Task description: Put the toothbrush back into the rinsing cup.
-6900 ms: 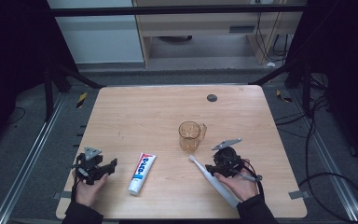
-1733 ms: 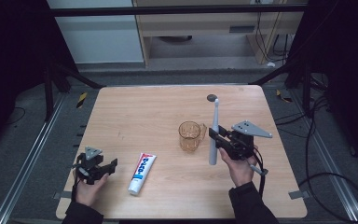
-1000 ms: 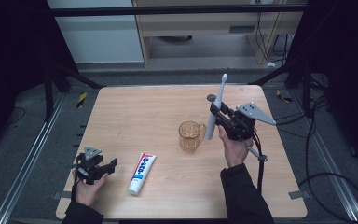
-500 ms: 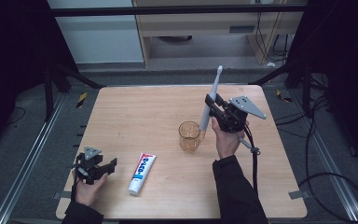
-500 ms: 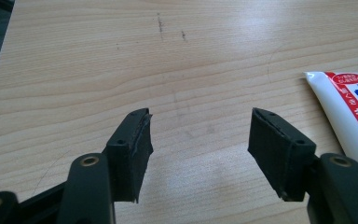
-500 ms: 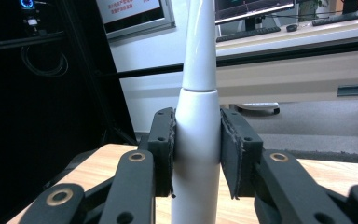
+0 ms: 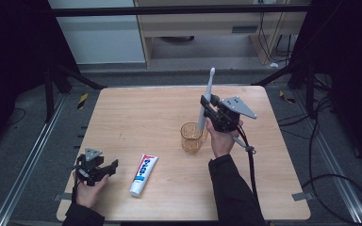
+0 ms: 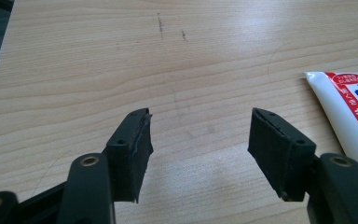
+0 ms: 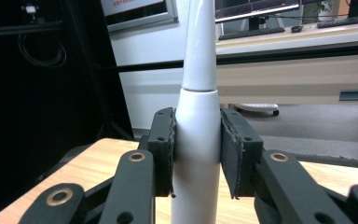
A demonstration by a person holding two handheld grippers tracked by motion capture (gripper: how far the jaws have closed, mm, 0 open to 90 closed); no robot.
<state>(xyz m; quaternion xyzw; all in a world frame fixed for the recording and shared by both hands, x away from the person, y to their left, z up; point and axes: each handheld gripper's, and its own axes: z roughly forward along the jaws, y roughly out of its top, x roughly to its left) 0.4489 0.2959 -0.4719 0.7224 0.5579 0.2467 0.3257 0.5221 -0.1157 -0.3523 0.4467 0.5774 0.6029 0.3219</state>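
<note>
On our wooden table (image 7: 136, 113), our right gripper (image 7: 208, 106) clamps the electric toothbrush (image 7: 205, 106) upright above the cup (image 7: 191, 137) — left gripper (image 7: 104, 168) rests released.

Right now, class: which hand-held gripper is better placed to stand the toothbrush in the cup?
Right hand-held gripper: it grips the toothbrush upright beside the cup. Left hand-held gripper rests open near the toothpaste.

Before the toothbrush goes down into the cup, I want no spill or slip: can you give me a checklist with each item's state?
1. Right gripper fingers clamp the toothbrush handle: ok.
2. Toothbrush near upright, brush end up: ok.
3. Cup stands upright on the table: ok.
4. Toothbrush's lower end over the cup mouth: cannot tell.
5. Toothpaste tube lies apart from the cup: ok.
6. Left gripper open, holding nothing, away from the cup: ok.
</note>
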